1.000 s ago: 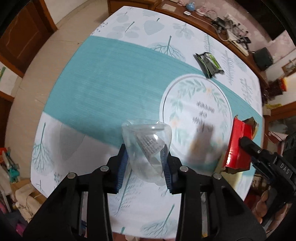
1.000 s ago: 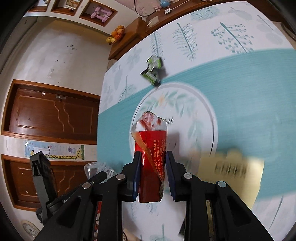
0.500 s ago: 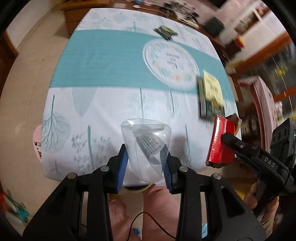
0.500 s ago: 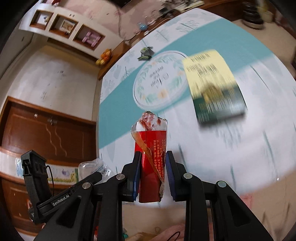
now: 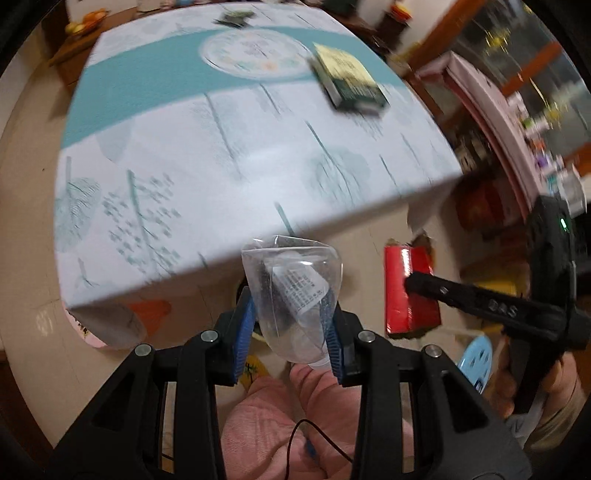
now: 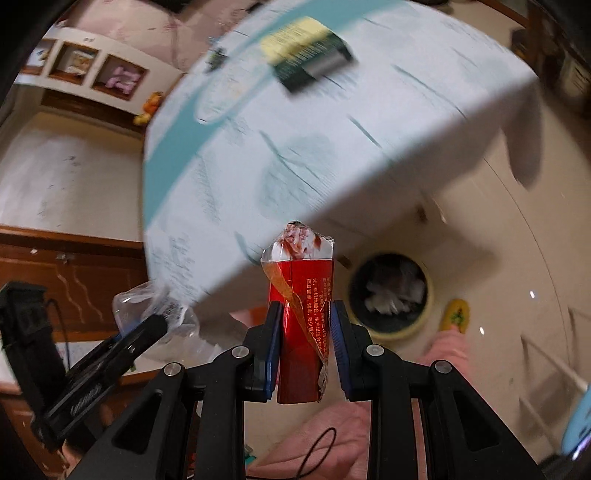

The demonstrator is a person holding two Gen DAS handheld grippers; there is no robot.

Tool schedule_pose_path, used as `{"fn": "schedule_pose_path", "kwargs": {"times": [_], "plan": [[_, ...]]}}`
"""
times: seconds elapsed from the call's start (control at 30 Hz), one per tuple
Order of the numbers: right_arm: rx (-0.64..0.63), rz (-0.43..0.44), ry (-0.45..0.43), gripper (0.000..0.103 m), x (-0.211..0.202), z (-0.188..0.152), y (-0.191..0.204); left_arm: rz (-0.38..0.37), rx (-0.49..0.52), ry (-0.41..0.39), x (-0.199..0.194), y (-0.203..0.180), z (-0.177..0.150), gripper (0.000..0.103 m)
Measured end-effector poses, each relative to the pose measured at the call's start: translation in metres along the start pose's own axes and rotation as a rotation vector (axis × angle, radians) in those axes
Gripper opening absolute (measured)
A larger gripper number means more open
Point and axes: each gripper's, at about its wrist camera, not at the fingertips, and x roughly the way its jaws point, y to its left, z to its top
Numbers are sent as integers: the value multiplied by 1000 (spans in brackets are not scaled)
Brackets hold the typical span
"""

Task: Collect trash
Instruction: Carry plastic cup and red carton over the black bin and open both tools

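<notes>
My left gripper is shut on a clear plastic cup with a printed label inside, held off the near table edge over the floor. My right gripper is shut on a torn red carton with a white, stained top. The carton also shows at the right of the left wrist view. The cup shows at the left of the right wrist view. A round trash bin with white paper in it stands on the floor, just right of the carton. A green wrapper lies at the table's far end.
The table has a white and teal leaf-print cloth. A yellow and green book lies on it at the right. A yellow slipper lies by the bin. A blue stool is at the right. Cabinets stand behind.
Both grippers have pulled back off the table edge and tilted down, each still holding its item. The floor and the trash bin have come into view.
</notes>
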Motion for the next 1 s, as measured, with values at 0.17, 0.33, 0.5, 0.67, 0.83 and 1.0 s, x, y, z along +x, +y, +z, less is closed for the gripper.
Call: {"fn": "schedule_pose_path", "kwargs": {"times": [0.17, 0.33, 0.5, 0.67, 0.83, 1.0], "plan": [[58, -75, 51, 25, 32, -31, -41, 31, 100, 58, 46, -26, -41, 32], [97, -121, 103, 26, 83, -50, -78, 58, 106, 139, 109, -27, -70, 32], [107, -147, 146, 26, 140, -58, -110, 74, 56, 188, 168, -13, -81, 32], [141, -158, 177, 30, 196, -52, -134, 108, 35, 191, 216, -4, -80, 34], [162, -152, 186, 38, 242, -36, -150, 142, 22, 205, 257, 3, -75, 36], [167, -183, 209, 52, 280, -28, -162, 202, 11, 263, 299, 8, -77, 52]]}}
